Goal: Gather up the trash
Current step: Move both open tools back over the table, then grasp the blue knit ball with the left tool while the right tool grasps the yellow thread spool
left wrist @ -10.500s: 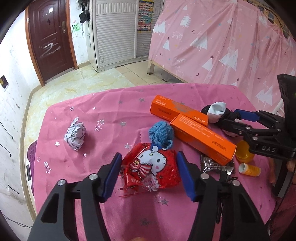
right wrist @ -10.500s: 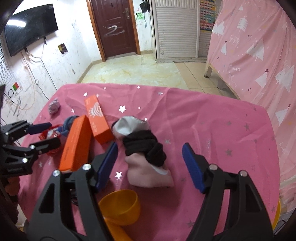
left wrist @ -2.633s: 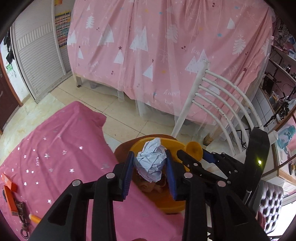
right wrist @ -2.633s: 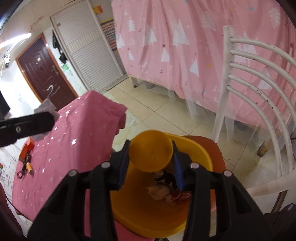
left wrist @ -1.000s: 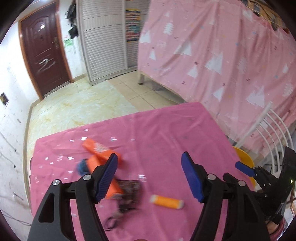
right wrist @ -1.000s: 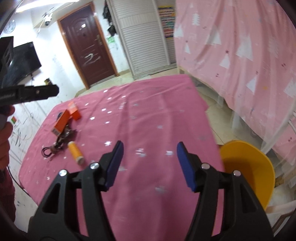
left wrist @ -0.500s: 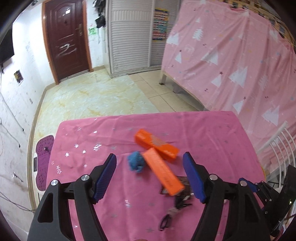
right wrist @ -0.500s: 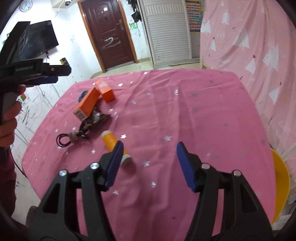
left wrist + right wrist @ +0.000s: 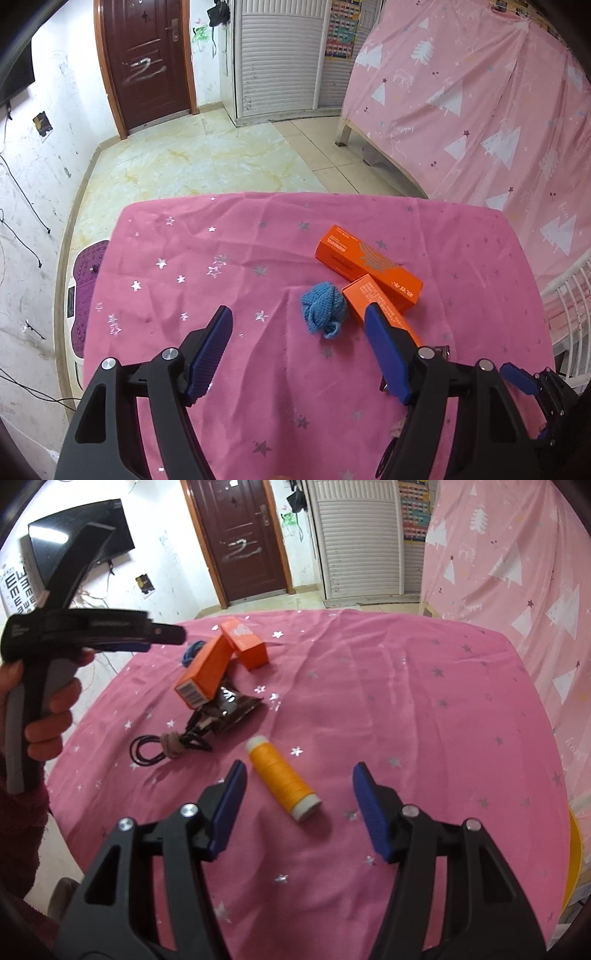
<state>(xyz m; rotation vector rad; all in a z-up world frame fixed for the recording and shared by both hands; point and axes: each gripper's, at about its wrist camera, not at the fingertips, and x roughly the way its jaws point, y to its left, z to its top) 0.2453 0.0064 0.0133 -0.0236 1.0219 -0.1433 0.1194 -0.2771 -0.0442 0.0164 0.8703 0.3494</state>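
Trash on view: a dark crinkled wrapper (image 9: 236, 710), lying mid-table under the near end of an orange box (image 9: 205, 675), beside a black cord (image 9: 155, 751). The table carries a pink star-print cloth (image 9: 240, 258); past it you see tiled floor (image 9: 192, 162) and a brown door (image 9: 146, 59). Your left gripper (image 9: 299, 339) and right gripper (image 9: 297, 794) are both spread apart, grasping nothing; a yellow thread spool (image 9: 282, 779) lies between the right fingers.

Yellow bin (image 9: 574, 853) edge-cropped.
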